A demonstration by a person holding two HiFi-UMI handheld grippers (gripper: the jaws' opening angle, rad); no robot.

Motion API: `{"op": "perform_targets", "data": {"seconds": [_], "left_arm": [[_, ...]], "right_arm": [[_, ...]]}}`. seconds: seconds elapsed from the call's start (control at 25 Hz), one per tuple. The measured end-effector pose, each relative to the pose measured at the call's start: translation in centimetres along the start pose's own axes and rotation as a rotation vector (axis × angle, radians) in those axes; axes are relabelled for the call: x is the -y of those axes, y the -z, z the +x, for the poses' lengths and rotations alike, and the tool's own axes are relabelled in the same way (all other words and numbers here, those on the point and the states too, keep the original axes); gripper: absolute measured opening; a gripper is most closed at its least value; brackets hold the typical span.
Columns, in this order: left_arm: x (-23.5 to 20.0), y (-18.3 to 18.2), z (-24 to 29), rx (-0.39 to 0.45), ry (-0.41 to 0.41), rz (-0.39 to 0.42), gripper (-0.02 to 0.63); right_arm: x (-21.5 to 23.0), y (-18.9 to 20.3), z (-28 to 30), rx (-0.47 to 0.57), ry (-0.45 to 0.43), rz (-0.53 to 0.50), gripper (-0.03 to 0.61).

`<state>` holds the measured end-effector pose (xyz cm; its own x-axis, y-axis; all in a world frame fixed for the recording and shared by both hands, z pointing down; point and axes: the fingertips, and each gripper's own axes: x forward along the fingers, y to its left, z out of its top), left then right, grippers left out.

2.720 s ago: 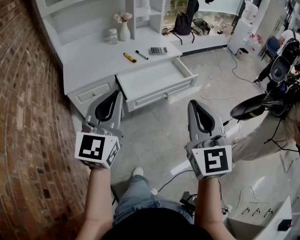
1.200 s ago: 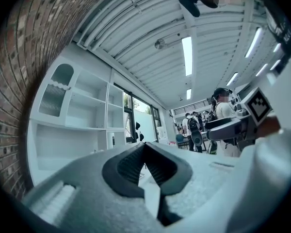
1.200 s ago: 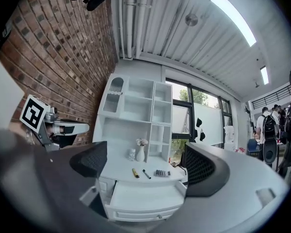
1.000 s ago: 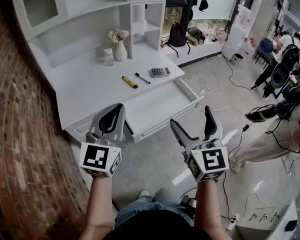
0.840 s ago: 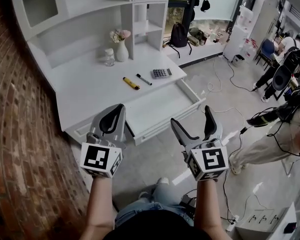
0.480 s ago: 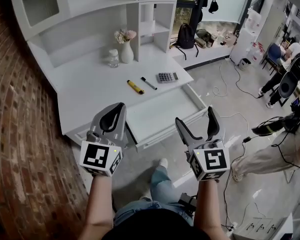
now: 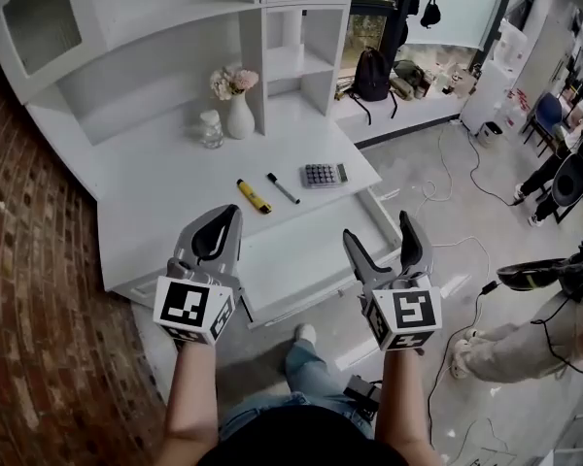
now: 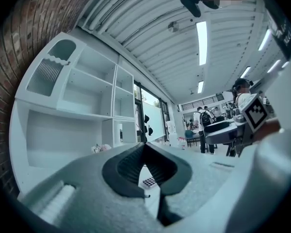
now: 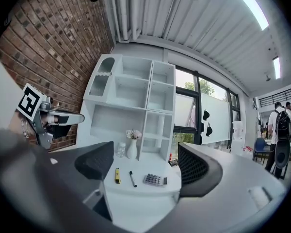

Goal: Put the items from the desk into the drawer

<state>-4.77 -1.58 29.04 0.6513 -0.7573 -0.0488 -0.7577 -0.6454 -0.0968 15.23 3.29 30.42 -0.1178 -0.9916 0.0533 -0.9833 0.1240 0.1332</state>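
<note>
Left gripper [image 7: 233, 214] level, jaws together, right gripper [image 7: 378, 229] level, jaws apart, just closing, nothing between

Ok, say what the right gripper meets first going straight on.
Likely the white desk, front edge, by the grey keypad calculator; depth unclear. The right gripper is empty; its jaws, apart, have just been closing.

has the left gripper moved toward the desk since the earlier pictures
Yes, forward. The left gripper had its tips beside the drawer front; now they reach the desk edge.
</note>
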Motion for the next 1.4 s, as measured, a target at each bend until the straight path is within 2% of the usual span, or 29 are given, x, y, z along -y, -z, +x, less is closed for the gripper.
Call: {"op": "perform_targets", "data": {"seconds": [0.36,0.64,0.96,1.4], "left_arm": [[-1.4,1.7,10.7,-0.061,-0.037,0.010,-0.002],[-2.8,3.9,16.4,-0.109,-0.073,0.023,-0.002],[-4.1,6.6,19.5,-0.172,-0.098,-0.006,-0.002],[-4.8,9.4,21.0,-0.217,-0.097,-0.038,-0.002]], "right_arm": [[7.3,3.2,9.4,-0.037,-0.046,0.049,0.377],[11.8,7.7,15.9,-0.121,-0.061,0.083,0.341],[13.4,12.0,20.8,-0.228,-0.098,0.137,0.310],[14.3,19.8,26.8,-0.391,-0.114,0.186,0.262]]}}
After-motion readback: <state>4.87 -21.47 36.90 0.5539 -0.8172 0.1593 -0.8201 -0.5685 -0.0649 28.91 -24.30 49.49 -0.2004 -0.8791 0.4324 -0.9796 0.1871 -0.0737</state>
